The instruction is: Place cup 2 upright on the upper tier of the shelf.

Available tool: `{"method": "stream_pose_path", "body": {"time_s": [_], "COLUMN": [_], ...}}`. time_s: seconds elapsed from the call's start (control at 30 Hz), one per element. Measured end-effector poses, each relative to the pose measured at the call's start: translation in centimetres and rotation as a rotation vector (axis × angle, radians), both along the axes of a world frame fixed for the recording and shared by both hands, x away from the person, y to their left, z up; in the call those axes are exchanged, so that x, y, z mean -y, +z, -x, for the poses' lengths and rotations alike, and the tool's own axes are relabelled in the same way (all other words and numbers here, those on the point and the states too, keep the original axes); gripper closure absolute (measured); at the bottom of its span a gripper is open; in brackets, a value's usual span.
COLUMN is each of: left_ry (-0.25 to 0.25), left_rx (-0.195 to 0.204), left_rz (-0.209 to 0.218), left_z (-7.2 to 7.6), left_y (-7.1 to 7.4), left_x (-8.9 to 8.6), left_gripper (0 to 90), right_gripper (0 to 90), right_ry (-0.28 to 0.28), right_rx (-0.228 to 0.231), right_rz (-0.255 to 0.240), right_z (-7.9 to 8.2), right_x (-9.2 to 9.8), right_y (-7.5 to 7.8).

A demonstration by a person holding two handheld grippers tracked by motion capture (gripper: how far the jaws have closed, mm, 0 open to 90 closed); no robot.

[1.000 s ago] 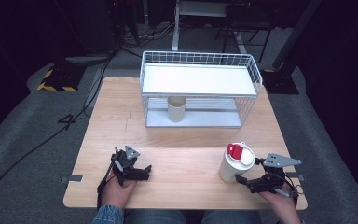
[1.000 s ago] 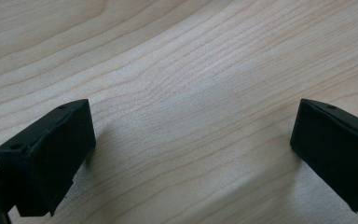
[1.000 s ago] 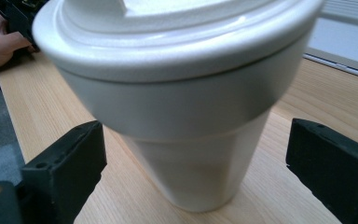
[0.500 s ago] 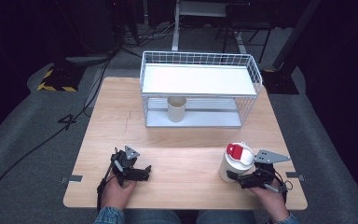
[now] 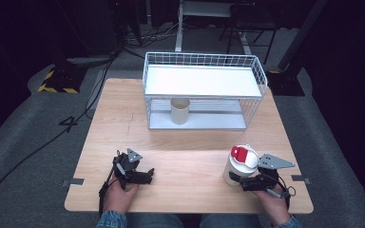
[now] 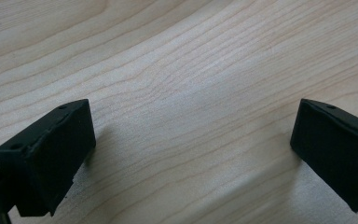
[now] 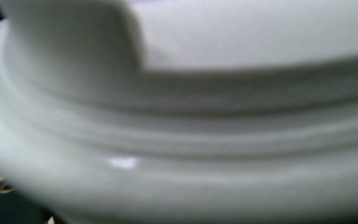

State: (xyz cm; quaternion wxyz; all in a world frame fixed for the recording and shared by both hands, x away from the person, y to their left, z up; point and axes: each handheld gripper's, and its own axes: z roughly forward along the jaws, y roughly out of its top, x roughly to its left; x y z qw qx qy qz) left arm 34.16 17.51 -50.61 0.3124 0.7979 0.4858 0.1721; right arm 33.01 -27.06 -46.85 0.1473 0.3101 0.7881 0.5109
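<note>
**White canister at the right claw: rigid, smooth, likely to slip**

A dark room with cables on a grey floor surrounds a pale wooden desk (image 5: 185, 142), which carries a white wire shelf rack (image 5: 204, 95) at its far side, a beige cup (image 5: 180, 110) standing under the rack's upper deck.

The white canister with a red-and-white cap (image 5: 240, 165) stands upright near the desk's front edge, directly ahead of the right claw (image 5: 244, 181) and touching or all but touching it. In the right gripper view its ribbed upper wall (image 7: 177, 126) sits so close that the jaws are hidden, so I cannot tell whether that claw has closed on it.

It looks like hard, glossy plastic: stiff, probably light, and slick. The straight body below the ridged collar seems the safest place to hold; the cap may pop or turn.

The left claw (image 5: 140, 175) rests well to the canister's left, jaws spread wide over bare wood (image 6: 191, 93), holding nothing.
</note>
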Motion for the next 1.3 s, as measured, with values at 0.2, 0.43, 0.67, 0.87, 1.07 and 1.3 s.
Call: {"method": "stream_pose_path", "body": {"time_s": [0.2,0.43,0.67,0.87,1.07,1.3], "left_ry": [0.0,0.005,0.01,0.01,0.01,0.01], "left_rx": [-0.001,-0.001,-0.002,-0.001,-0.001,-0.001], "left_rz": [-0.001,0.001,0.0,0.001,0.001,0.001], "left_z": [0.0,0.1,0.1,0.1,0.1,0.1], "left_y": [0.0,0.0,0.0,0.0,0.0,0.0], "left_x": [0.0,0.0,0.1,0.1,0.1,0.1], "left_gripper": [0.4,0.5,0.5,0.5,0.5,0.5], "right_gripper": [12.4,12.6,12.7,12.8,12.8,12.8], "right_ry": [-0.006,-0.028,-0.029,-0.02,-0.035,-0.033], "right_rx": [0.018,0.045,0.057,0.057,0.052,0.075], "right_rz": [0.008,-0.001,-0.013,-0.01,-0.021,-0.012], "right_z": [0.2,0.3,0.3,0.1,-0.1,-0.6], "right_x": [0.0,0.1,0.3,0.1,0.0,-0.2], "right_y": [0.0,0.0,0.9,1.8,3.4,5.3]}}
